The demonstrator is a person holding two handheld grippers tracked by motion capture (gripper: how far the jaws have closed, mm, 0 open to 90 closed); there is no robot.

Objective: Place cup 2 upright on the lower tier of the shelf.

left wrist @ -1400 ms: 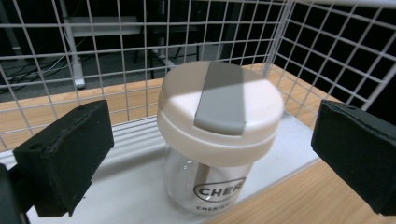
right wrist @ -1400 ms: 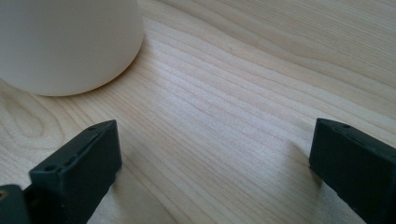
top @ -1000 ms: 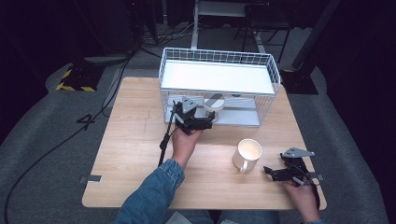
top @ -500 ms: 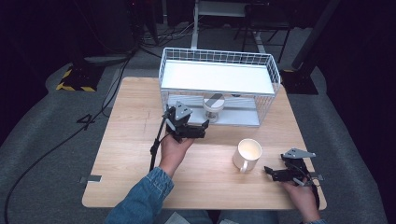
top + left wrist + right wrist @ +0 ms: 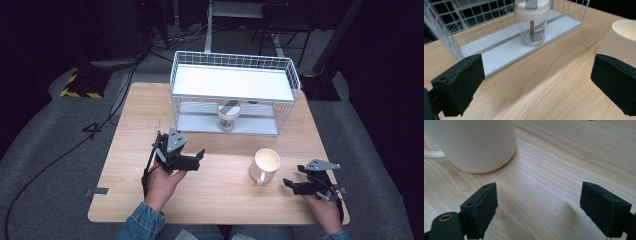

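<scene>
The cream ceramic mug (image 5: 265, 164) is standing upright on the light wooden table (image 5: 220, 200), its handle turned toward you. Your right gripper (image 5: 289, 184) is resting just beside it, jaws spread wide and gripping nothing; in the right gripper view the mug (image 5: 474, 142) is sitting ahead of one jaw, not between them. Your left gripper (image 5: 200, 159) is also hanging open and empty, well apart from the mug, and pointing toward the clear white-lidded jar (image 5: 229, 116) on the lower shelf of the white wire rack (image 5: 232, 62).
</scene>
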